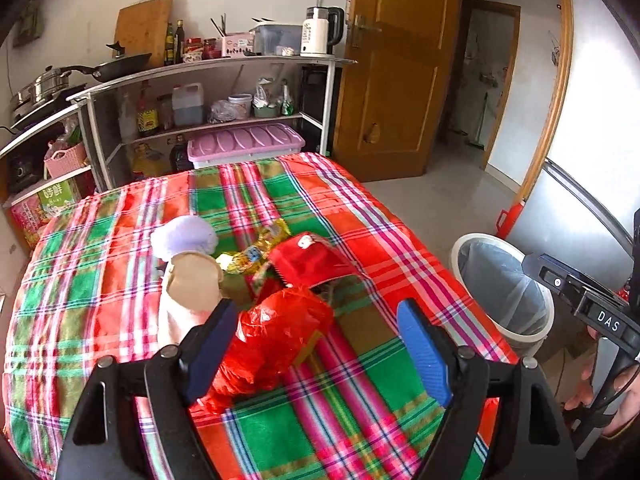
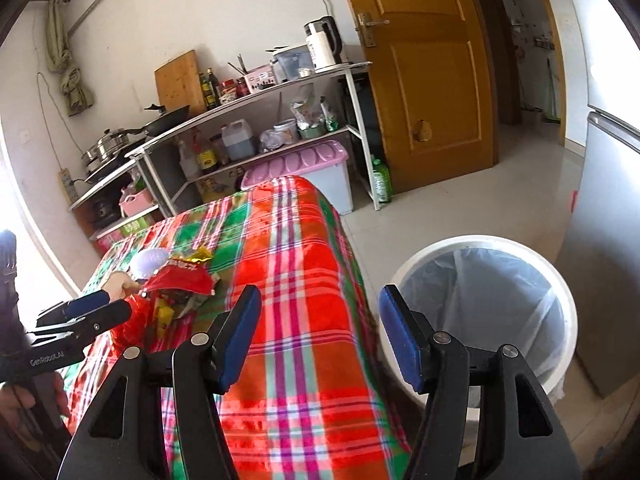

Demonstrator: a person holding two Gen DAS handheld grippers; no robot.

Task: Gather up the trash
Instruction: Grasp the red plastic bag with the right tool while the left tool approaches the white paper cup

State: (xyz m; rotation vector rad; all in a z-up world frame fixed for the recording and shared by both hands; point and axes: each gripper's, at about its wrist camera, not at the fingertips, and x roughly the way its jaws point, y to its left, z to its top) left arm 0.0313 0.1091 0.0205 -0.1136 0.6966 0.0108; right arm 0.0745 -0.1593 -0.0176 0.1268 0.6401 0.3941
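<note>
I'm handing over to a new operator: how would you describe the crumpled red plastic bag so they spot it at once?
Find the table under the plaid cloth; a heap of trash lies on it. The red plastic bag lies at the near end of the heap, just ahead of the open left gripper. It is shiny, wrinkled film, unlike the stiff red packet behind it.

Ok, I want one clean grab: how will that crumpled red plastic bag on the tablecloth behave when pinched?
The red plastic bag looks thin and crinkled, so it will probably collapse and flop rather than hold shape. Its glossy film may slip between the pads. It seems light, so it could drag across the tablecloth if nudged.
</note>
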